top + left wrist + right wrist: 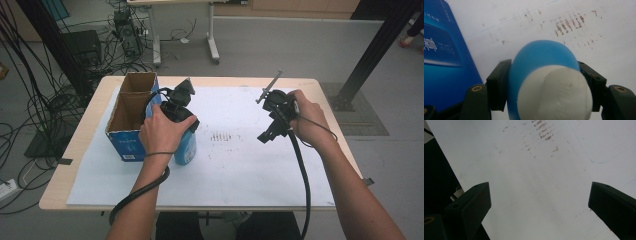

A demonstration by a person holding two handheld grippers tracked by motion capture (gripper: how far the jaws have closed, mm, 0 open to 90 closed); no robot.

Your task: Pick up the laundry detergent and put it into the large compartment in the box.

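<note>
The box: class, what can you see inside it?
The box is open-topped; a divider and bare brown inner walls show. Its floor nearest the person is hidden behind the front wall, so whether anything lies there cannot be told.

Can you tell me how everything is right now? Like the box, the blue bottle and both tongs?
Cardboard box: open at the top, standing upright on the white sheet.
Blue bottle: upright beside the box, white cap on, gripped.
Left tongs: shut on the blue bottle, pads pressing both its sides.
Right tongs: open wide, holding nothing, above the white sheet.
</note>
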